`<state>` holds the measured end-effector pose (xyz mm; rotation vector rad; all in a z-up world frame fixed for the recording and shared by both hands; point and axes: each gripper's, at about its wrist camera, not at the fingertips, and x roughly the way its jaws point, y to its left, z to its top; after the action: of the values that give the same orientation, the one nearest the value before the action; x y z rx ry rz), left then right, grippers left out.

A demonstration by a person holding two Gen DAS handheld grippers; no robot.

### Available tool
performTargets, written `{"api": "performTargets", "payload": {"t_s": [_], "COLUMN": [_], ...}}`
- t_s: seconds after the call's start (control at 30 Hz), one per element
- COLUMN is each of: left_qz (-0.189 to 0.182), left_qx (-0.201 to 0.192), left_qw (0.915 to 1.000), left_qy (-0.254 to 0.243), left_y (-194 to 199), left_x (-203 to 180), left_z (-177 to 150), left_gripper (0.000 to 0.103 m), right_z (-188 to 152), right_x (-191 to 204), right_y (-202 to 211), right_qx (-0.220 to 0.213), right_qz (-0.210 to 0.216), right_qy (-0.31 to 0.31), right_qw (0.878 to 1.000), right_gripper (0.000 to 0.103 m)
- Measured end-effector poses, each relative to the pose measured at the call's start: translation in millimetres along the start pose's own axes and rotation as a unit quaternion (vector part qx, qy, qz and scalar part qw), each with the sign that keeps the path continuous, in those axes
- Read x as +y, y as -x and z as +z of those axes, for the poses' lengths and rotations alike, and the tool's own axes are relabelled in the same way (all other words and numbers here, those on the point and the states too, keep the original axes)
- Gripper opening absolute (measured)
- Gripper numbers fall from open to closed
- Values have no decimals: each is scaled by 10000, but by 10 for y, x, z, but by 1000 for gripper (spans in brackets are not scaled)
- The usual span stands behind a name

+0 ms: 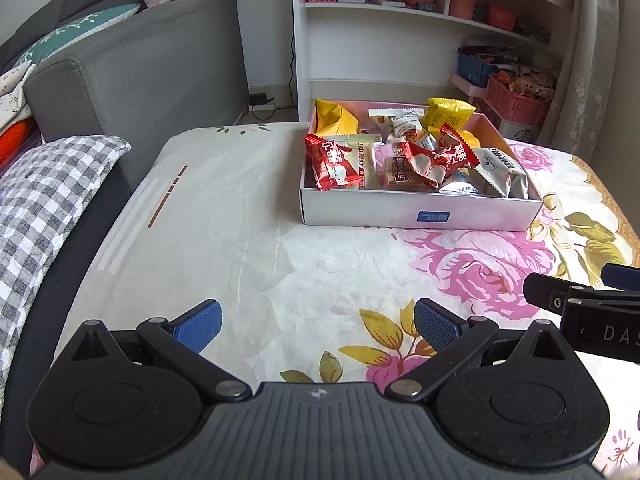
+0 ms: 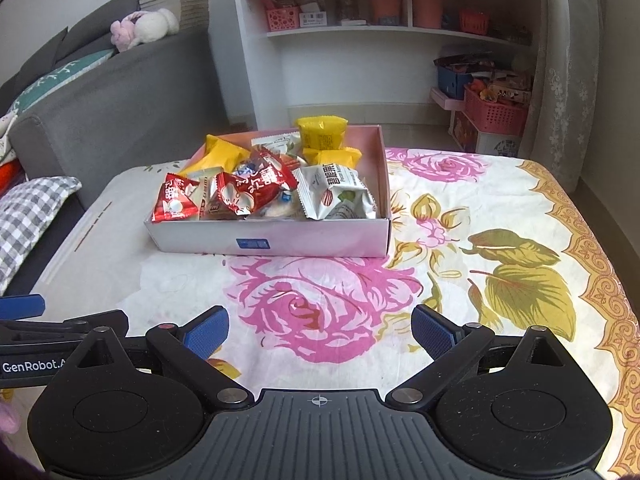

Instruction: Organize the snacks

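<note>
Legible markings:

- Left tool (image 2: 24, 364), lower left of the right wrist view: white lettering "GenRobot.A", cut off by the frame edge.
- Right tool (image 1: 600, 332), right edge of the left wrist view: letters "DAS", cut off.
- White snack packet (image 2: 340, 196) in the box (image 2: 280, 240): Chinese characters; smaller print unreadable.
- Blue label (image 1: 433, 217) on the box front wall: print too small to read.

Bare flowered cloth on the table (image 2: 460, 208) lies open between both tongs and the snack box (image 2: 280, 236), and to the box's right. Packets (image 2: 256, 192) are heaped above the box rim. A sofa (image 1: 132, 80) flanks the left; shelves (image 1: 400, 20) stand behind.
</note>
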<state>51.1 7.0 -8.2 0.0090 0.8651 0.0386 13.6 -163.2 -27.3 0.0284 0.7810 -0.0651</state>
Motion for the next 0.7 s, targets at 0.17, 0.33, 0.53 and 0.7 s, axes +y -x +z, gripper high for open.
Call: {"api": "performTargets", "payload": {"t_s": [0.17,0.33,0.53,0.7], "left_qz": [13,-24,-48,-35], "left_qx": [100,124,94,67], "left_qw": [9999,9999,9999,9999], "left_qy": [3,42,49,70], "left_y": [-25,-24,-14,-8], "left_x": [11,19,17,22], "left_z": [-12,-12,1,11], "left_gripper": [103,103,103,103], "right_z": [-11,-21,-20,-20], "right_x": [7,27,22,20], "right_y": [-62,-77,-79,-83], "right_qx": [147,189,200,213], "right_qz": [98,126,122,143], "right_qy": [-95,-99,-115,-119], "right_qw": [9998,9997,9997,9996], "right_gripper": [99,99,99,99]}}
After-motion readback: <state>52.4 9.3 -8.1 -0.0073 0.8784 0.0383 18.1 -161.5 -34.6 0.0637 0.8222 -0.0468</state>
